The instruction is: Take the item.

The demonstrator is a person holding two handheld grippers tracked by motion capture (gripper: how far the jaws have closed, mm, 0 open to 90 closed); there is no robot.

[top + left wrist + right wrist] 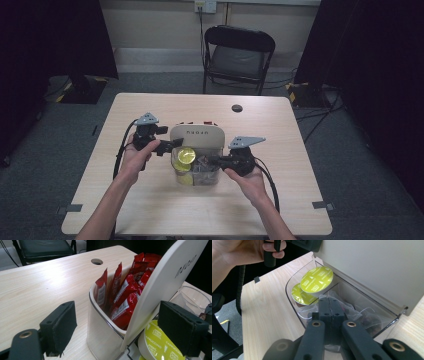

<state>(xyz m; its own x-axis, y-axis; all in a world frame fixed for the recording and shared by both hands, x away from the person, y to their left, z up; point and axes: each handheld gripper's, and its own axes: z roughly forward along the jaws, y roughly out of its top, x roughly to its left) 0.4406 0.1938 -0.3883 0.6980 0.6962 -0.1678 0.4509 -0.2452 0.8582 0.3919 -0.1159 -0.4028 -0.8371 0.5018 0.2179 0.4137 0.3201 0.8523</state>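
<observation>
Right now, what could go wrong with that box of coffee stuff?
1. The right tool is shut on a thin clear packet in the clear tray. Pulling hard may tear it or drag out its neighbours.
2. The yellow capsules sit stacked close by and could tumble out.
3. The left tool straddles the cream box without gripping, so the box might slide.

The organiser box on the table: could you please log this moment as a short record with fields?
Organiser box: cream, lid raised
Rear section: red sachets standing upright
Clear front tray: two yellow-green cappuccino capsules, clear packets
Left tongs: open, astride the lid and box wall
Right tongs: shut, tips among the packets; grip uncertain
</observation>
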